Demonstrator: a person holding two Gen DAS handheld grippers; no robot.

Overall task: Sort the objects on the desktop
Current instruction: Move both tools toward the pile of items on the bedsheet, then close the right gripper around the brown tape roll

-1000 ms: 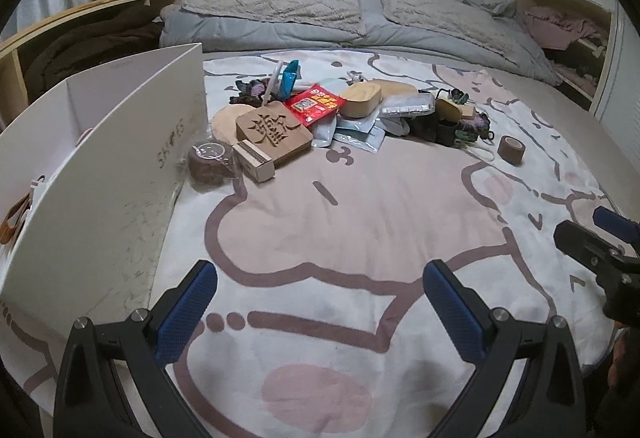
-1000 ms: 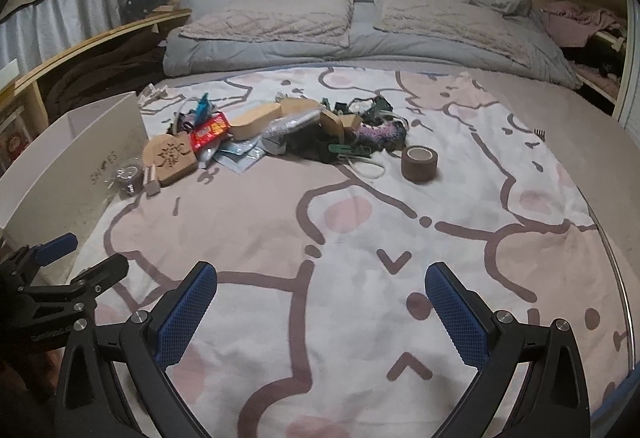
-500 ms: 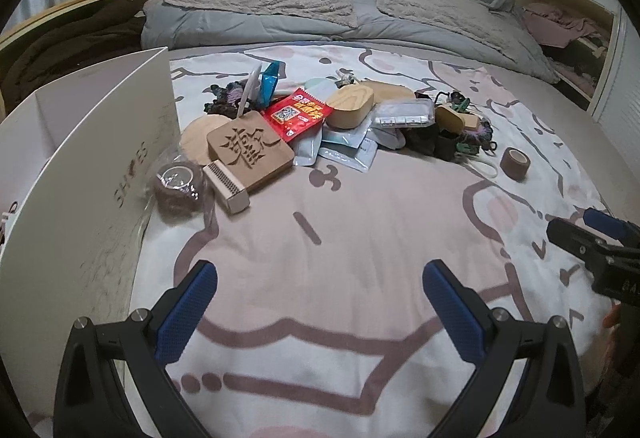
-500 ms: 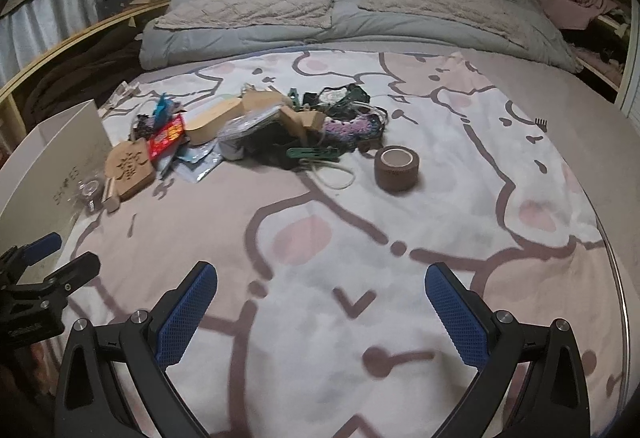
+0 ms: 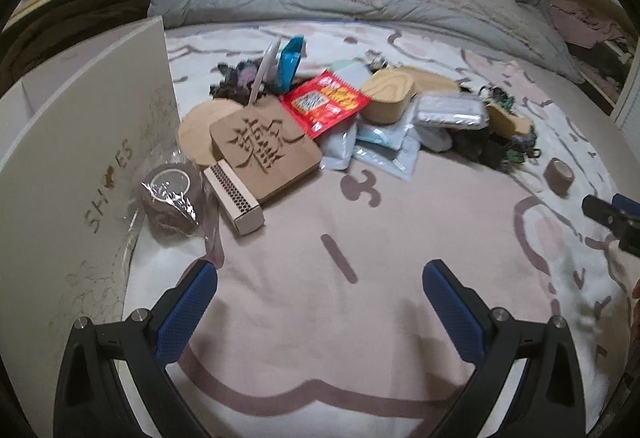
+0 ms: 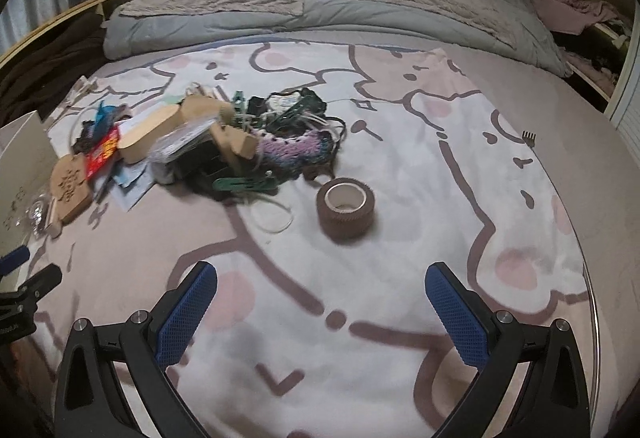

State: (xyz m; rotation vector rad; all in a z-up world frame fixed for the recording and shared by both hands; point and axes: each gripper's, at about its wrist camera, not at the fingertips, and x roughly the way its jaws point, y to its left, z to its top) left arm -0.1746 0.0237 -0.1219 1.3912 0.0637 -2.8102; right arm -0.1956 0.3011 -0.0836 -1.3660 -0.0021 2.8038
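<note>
While both tools (image 5: 320,288) (image 6: 321,290) hang spread and empty, brown tape (image 6: 345,207) lies seemingly apart from clutter.

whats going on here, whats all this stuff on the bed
A person holds tongs in each hand over a bed blanket, sorting a pile of small things. Both the left tongs and right tongs are open and empty. The brown tape roll lies just ahead of the right ones; a white box stands left of the pile.
</note>
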